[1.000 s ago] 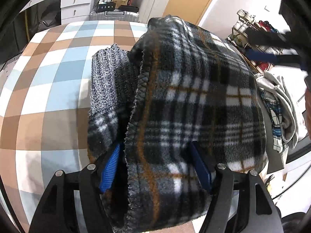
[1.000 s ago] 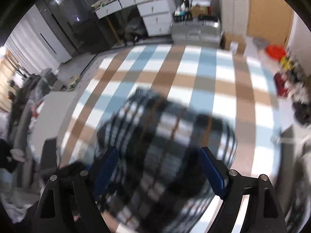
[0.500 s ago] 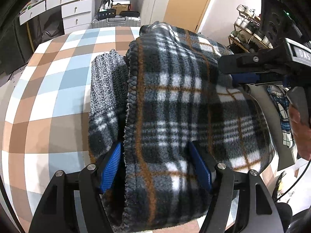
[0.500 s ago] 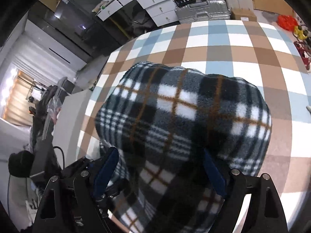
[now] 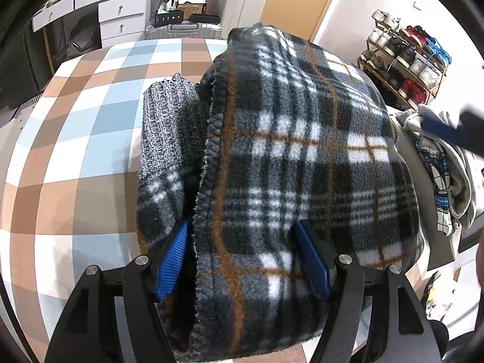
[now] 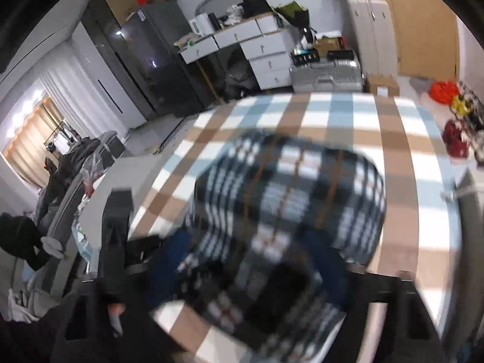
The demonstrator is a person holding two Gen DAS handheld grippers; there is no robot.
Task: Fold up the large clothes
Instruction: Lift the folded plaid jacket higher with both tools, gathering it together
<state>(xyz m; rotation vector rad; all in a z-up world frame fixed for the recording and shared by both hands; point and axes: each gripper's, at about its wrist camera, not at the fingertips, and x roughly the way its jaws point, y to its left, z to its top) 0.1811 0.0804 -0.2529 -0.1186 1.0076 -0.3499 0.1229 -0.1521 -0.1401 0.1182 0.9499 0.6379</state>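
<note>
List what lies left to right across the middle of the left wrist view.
Checked cloth → grey knit → plaid fleece → clothes pile.

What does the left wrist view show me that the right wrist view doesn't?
Left wrist only: the grey knit cuff tucked beside the fold, a shoe rack, a heap of clothes, and the left claw clamped on the plaid fleece garment. Right wrist only: a dark fridge, a kettle, and the blurred right claw, closing with fleece between its fingers. Both: the garment, checked cloth, white drawers, silver suitcase.
</note>
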